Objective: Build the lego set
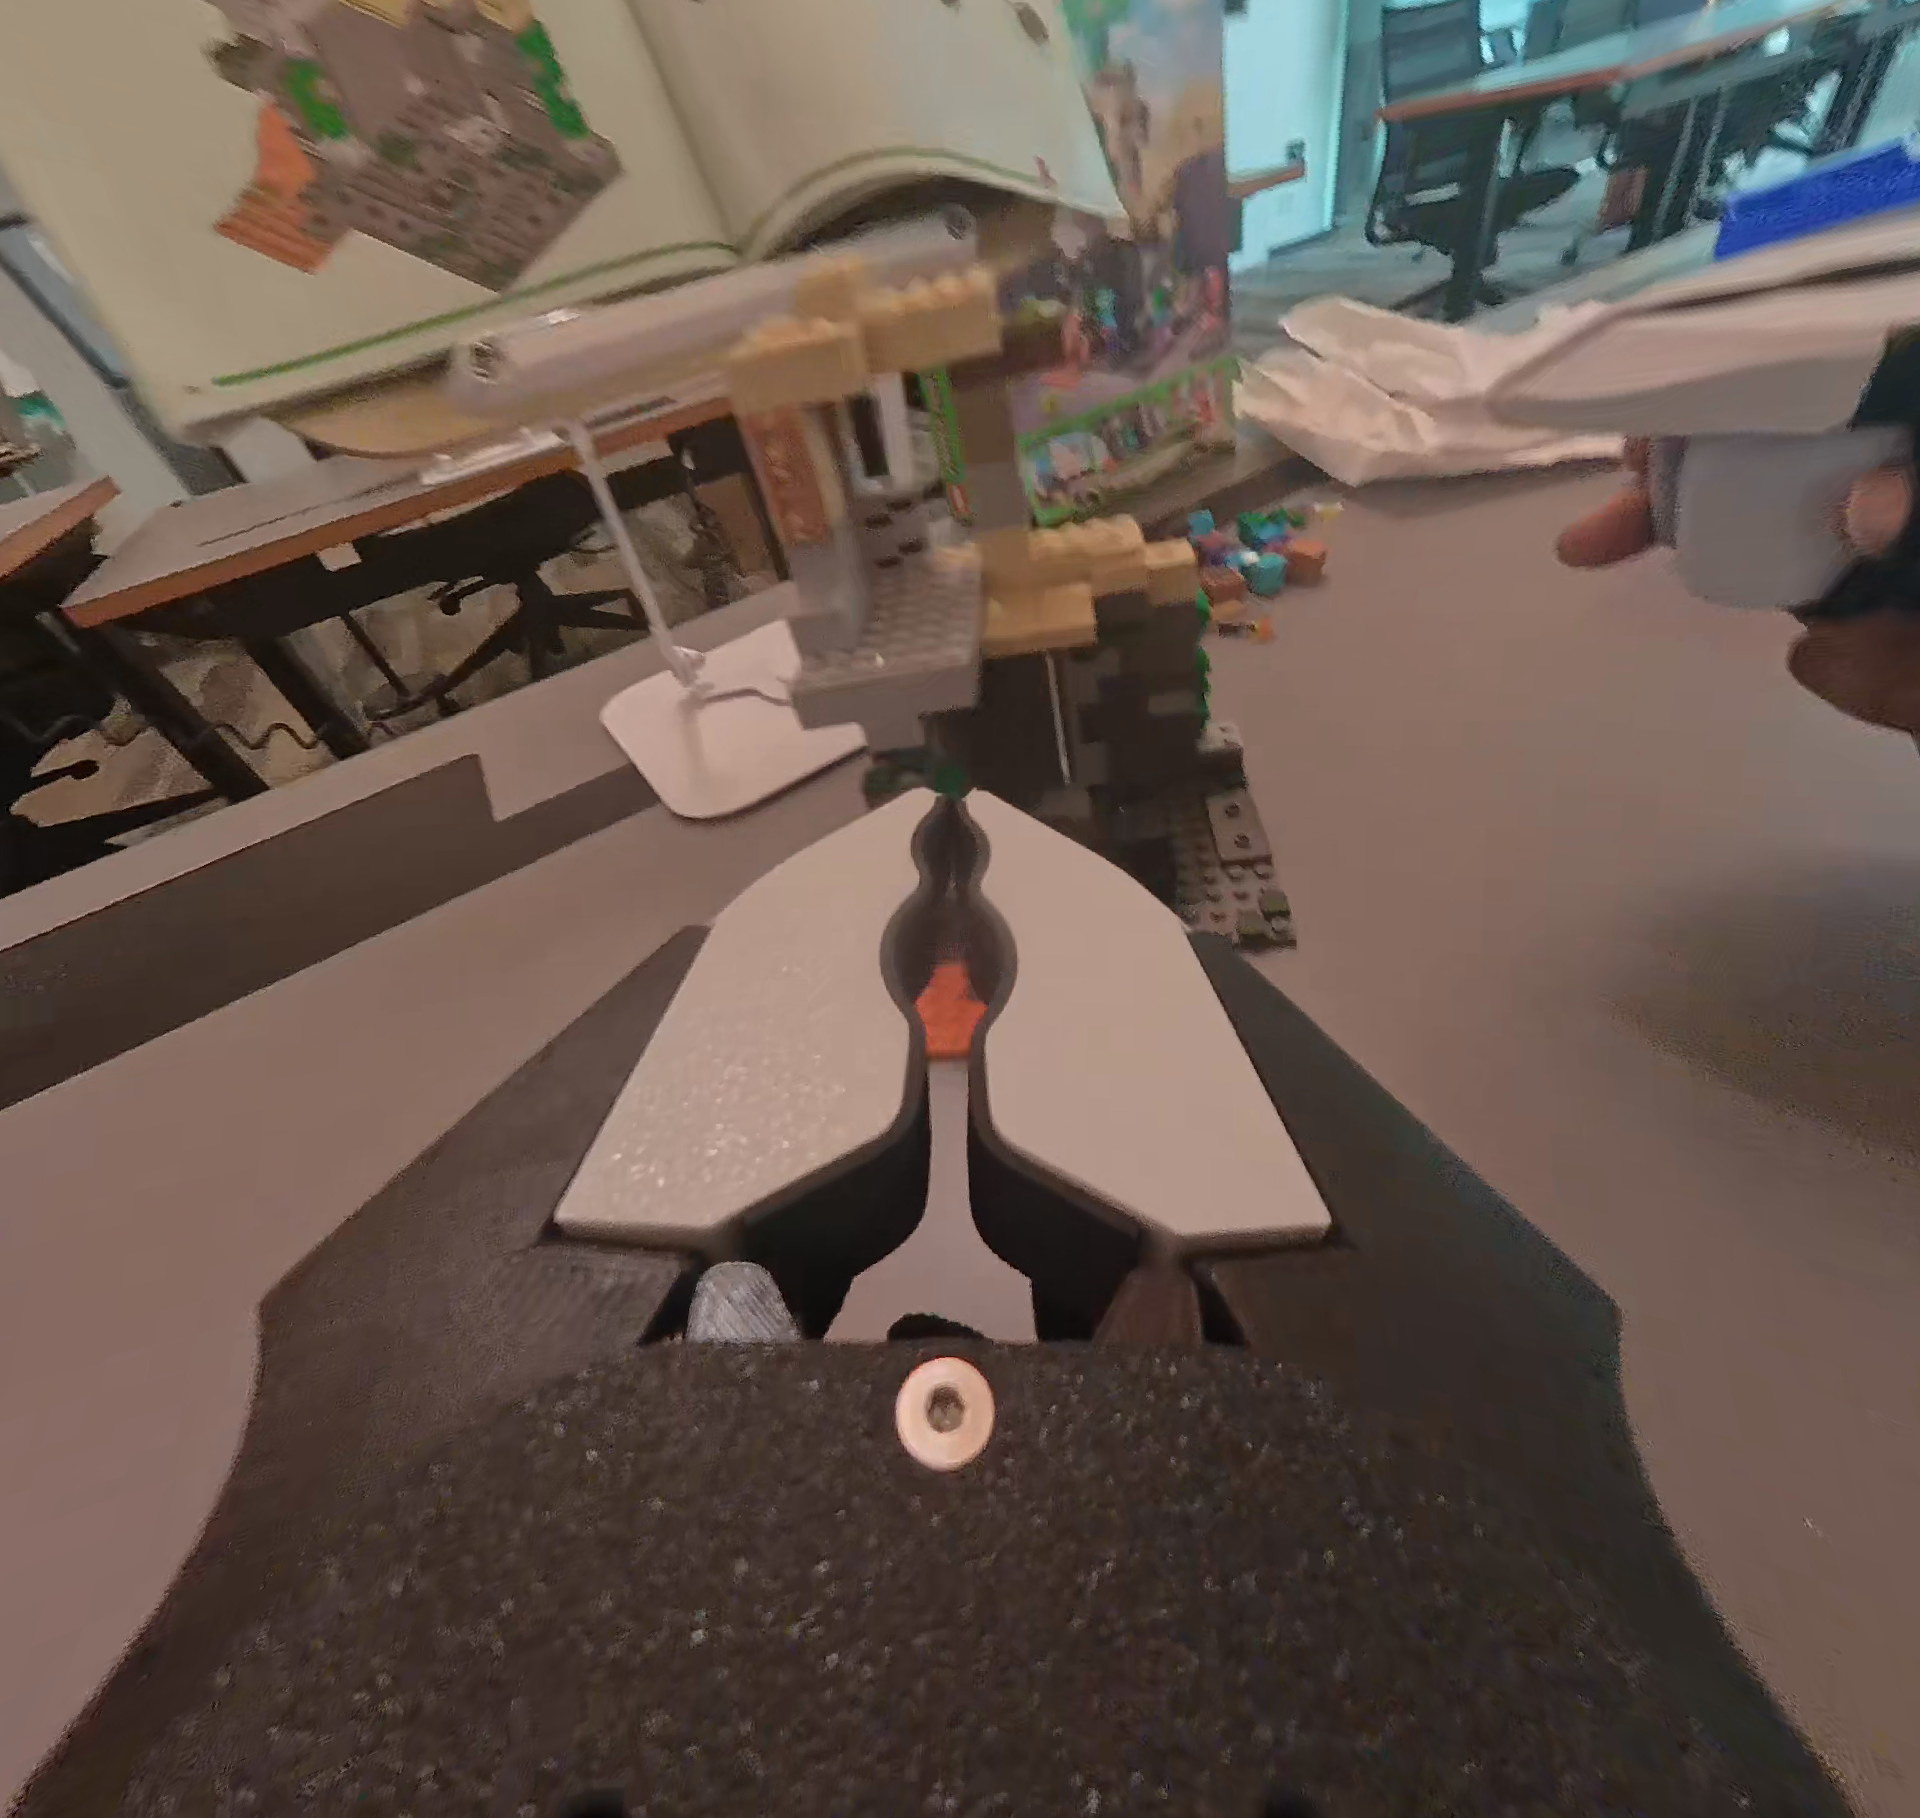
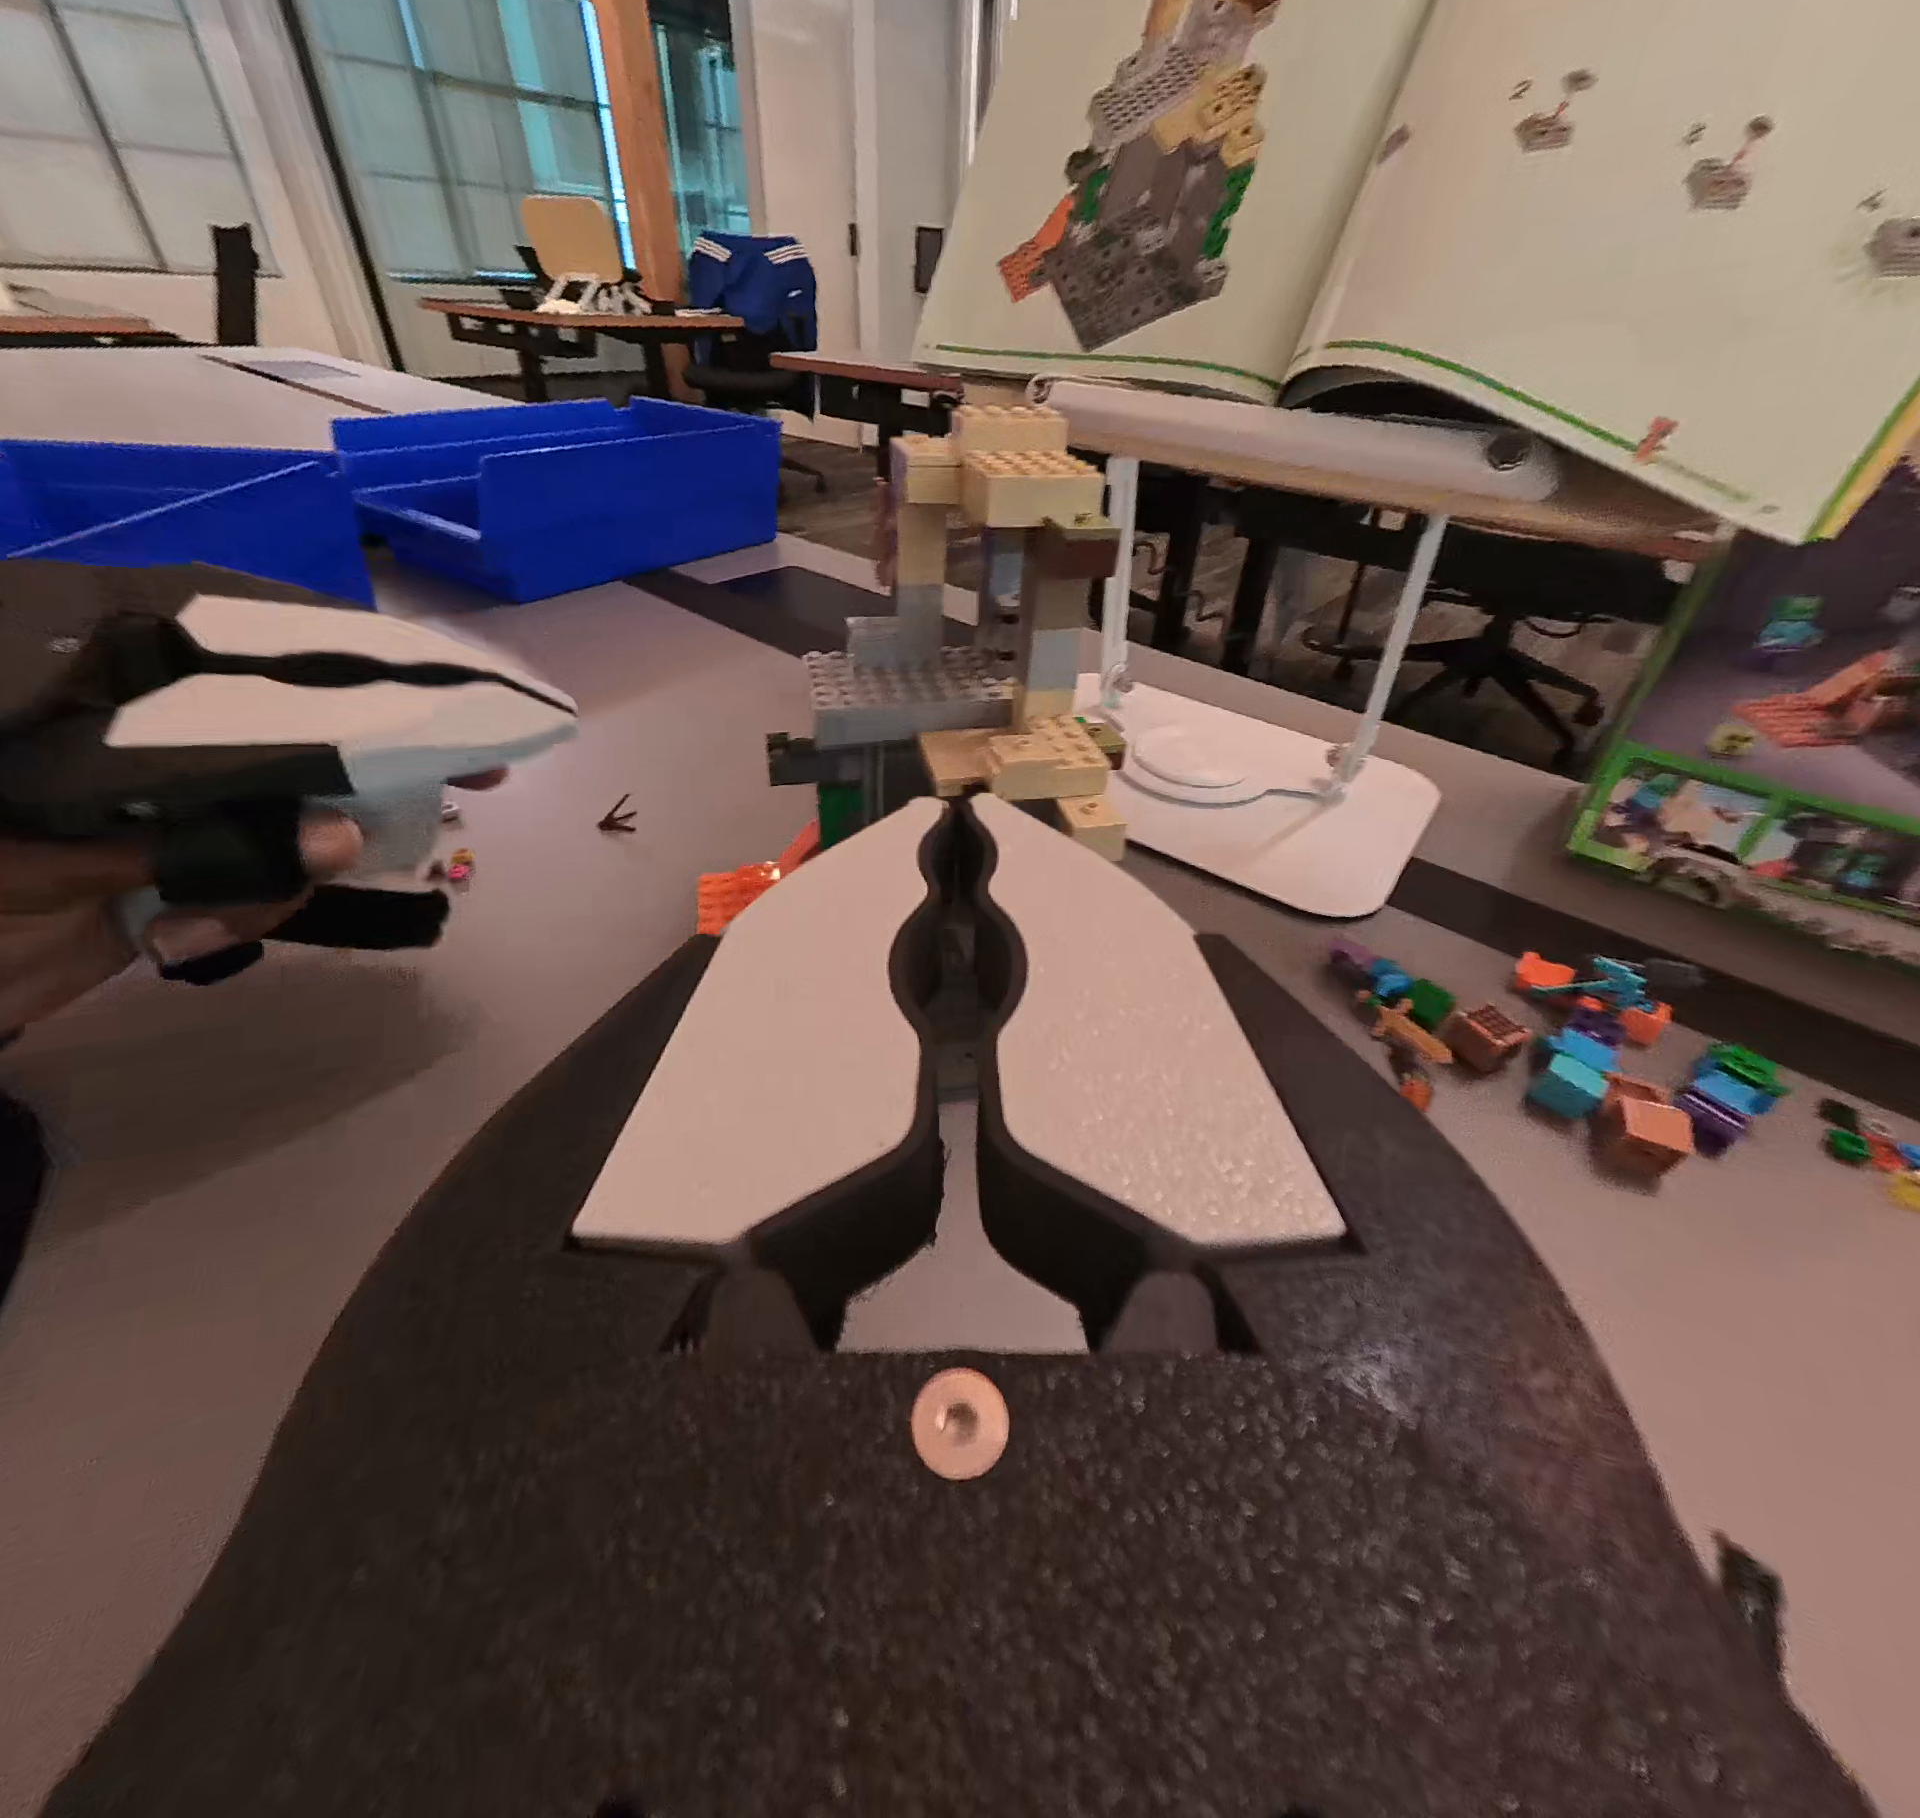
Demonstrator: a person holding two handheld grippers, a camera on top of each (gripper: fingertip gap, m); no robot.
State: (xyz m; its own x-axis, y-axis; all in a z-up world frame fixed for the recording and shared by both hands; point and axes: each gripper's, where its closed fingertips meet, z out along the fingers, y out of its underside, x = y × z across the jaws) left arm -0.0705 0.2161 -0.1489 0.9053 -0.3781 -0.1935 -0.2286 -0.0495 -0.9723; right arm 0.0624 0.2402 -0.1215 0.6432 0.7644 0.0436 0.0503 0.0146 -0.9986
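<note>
Both tools are pressed together and hold nothing: left tool (image 1: 951,804), right tool (image 2: 958,804). Between them the partly built lego model (image 2: 987,646) stands on the bench (image 2: 1558,1353). Judged step: between placements. Next move calls for fetching a loose brick (image 2: 1558,1082) per the instruction booklet (image 2: 1403,137).

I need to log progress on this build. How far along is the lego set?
Done: a tall model stands on the table, with grey base, grey platform and tan upper levels. In hand: nothing that I can see; the left hand-held gripper and the right hand-held gripper are both shut, tips near the model. Left: loose pieces lie unplaced beside the box, and the manual stays open.
</note>
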